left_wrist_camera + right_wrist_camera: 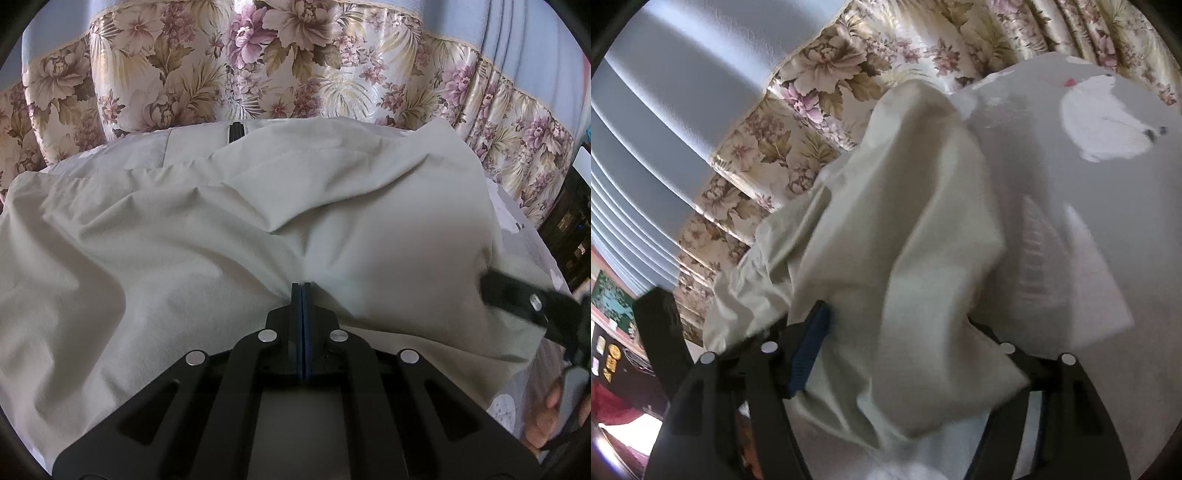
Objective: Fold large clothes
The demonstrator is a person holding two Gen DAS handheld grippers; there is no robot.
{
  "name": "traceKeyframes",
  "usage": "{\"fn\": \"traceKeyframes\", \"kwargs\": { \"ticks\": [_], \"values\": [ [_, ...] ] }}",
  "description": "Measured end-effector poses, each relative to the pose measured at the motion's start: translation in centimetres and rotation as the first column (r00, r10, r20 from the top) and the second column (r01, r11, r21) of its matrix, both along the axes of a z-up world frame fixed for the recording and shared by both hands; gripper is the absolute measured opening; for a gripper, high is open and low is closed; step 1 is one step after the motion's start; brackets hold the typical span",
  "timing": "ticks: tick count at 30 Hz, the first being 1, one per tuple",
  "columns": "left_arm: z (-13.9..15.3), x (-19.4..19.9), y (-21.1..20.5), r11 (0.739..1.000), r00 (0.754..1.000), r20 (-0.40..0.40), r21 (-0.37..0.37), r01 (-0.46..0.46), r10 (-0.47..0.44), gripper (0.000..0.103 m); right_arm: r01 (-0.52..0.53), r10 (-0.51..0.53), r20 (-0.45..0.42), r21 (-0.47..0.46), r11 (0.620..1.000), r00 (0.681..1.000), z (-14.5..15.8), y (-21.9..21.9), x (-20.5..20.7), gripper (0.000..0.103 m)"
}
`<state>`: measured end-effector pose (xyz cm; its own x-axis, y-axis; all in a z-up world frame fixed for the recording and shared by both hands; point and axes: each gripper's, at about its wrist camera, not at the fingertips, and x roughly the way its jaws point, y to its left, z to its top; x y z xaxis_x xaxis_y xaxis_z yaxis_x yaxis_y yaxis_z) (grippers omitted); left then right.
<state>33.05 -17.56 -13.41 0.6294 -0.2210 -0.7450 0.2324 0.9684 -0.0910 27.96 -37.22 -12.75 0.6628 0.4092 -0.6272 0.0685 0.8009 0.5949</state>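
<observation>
- Beige garment [258, 221] lies spread on the grey printed sheet [517, 229]; left gripper [302, 291] is clenched on a fold of it.
- Right wrist view: right gripper [908, 332] stands released, garment [905, 240] draped between its fingers [809, 343], pads not pressing.

The garment [221, 229] lies spread on the sheet [524, 236], covering most of it; bare sheet shows at its right edge. The curtain [258, 66] hangs behind both. The left gripper [302, 291] sits at the near edge of the garment, jaws together on a fold. The right gripper [901, 332] is to its right, jaws apart, with a hanging fold of the garment between them. In the right wrist view, sheet lies right of that fold.
</observation>
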Motion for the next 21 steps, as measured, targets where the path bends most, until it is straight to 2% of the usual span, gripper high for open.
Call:
{"fn": "traceKeyframes", "kwargs": {
  "ticks": [2, 4, 6, 7, 8, 10, 11, 13, 17, 19, 21],
  "values": [
    [0.0, 0.0, 0.0, 1.0, 1.0, 0.002, 0.006, 0.0, 0.0, 0.002, -0.012, 0.013, 0.022, -0.037, 0.999, 1.0, 0.4, 0.8, 0.7, 0.053],
    [0.0, 0.0, 0.0, 1.0, 1.0, 0.002, 0.008, -0.001, 0.001, 0.002, -0.026, 0.029, 0.045, -0.077, 0.997, 0.999, 0.9, 1.3, 1.0, 0.047],
    [0.0, 0.0, 0.0, 1.0, 1.0, 0.001, 0.006, -0.002, 0.002, 0.002, -0.035, 0.041, 0.057, -0.102, 0.994, 0.997, 1.2, 1.6, 1.2, 0.047],
    [-0.1, 0.0, 0.0, 1.0, 1.0, 0.001, 0.005, -0.002, 0.002, 0.002, -0.039, 0.045, 0.061, -0.101, 0.994, 0.997, 1.1, 1.6, 1.3, 0.053],
    [-0.1, 0.0, 0.0, 1.0, 1.0, 0.001, 0.005, -0.002, 0.002, 0.002, -0.033, 0.036, 0.05, -0.07, 0.997, 0.998, 0.7, 1.3, 1.5, 0.064],
    [-0.1, 0.0, 0.0, 1.0, 1.0, 0.001, 0.005, -0.003, 0.003, 0.002, -0.024, 0.023, 0.017, 0.021, 0.999, 1.0, -0.3, 0.8, 2.1, 0.076],
    [0.0, 0.1, 0.0, 1.0, 1.0, 0.001, 0.005, -0.003, 0.003, 0.002, -0.021, 0.021, 0.027, -0.004, 1.0, 0.999, -0.2, 1.2, 2.3, 0.081],
    [-0.1, 0.0, 0.0, 1.0, 1.0, 0.001, 0.003, -0.003, 0.003, 0.002, -0.022, 0.023, 0.029, -0.044, 0.999, 0.999, 0.0, 2.2, 2.7, 0.081],
    [-0.1, 0.1, 0.0, 1.0, 1.0, -0.001, -0.003, -0.003, 0.003, 0.002, -0.038, 0.05, 0.06, -0.188, 0.981, 0.997, 1.2, 3.8, 3.2, 0.046],
    [-0.1, 0.0, 0.1, 1.0, 1.0, -0.002, -0.009, -0.003, 0.003, 0.002, -0.047, 0.071, 0.072, -0.29, 0.956, 0.995, 2.2, 4.8, 2.9, 0.041],
    [-0.1, 0.0, 0.1, 1.0, 1.0, -0.001, -0.005, -0.004, 0.004, 0.002, -0.053, 0.097, 0.085, -0.421, 0.906, 0.992, 3.3, 6.5, 2.5, 0.039]
  ]
}}
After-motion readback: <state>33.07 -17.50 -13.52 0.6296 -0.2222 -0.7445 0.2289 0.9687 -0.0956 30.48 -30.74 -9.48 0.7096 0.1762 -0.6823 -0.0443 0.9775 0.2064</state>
